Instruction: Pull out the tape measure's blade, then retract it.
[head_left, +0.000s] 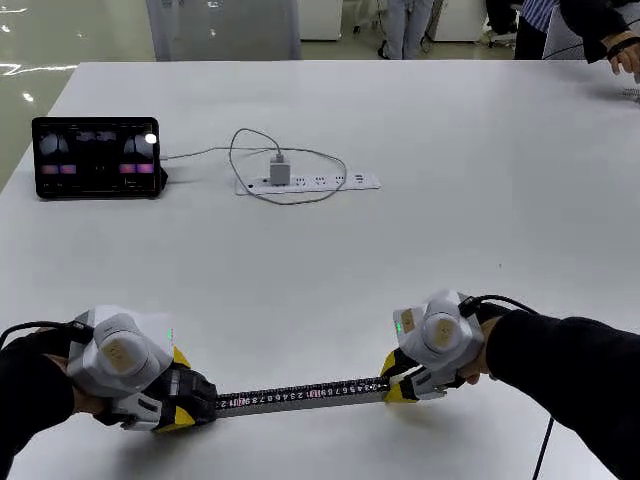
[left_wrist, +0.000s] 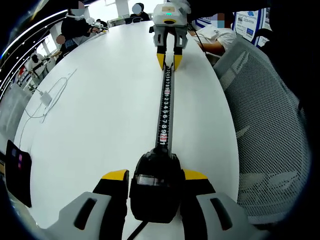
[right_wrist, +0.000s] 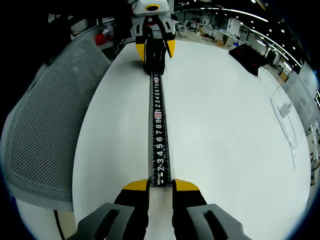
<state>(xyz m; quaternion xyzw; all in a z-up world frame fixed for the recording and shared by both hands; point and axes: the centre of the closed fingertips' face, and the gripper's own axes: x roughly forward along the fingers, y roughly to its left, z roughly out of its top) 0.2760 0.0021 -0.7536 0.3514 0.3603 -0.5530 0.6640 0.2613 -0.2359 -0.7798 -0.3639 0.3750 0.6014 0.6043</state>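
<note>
The black tape measure case (left_wrist: 156, 186) sits between the yellow-tipped jaws of my left gripper (left_wrist: 156, 176), which is shut on it; the case (head_left: 197, 398) lies near the table's front edge. Its black blade (head_left: 300, 395) with white numbers runs flat along the table to my right gripper (head_left: 392, 384). In the right gripper view the blade (right_wrist: 159, 142) stretches away to the case (right_wrist: 155, 55), and my right gripper (right_wrist: 161, 186) is shut on the blade's tip. In the left gripper view the blade (left_wrist: 165, 107) reaches the right gripper (left_wrist: 169, 59).
A tablet (head_left: 97, 157) stands at the back left. A white power strip (head_left: 310, 182) with a charger and looped cable lies mid-table. The white table (head_left: 450, 180) is wide. A mesh chair (right_wrist: 45, 135) stands behind me. People are at the far edge.
</note>
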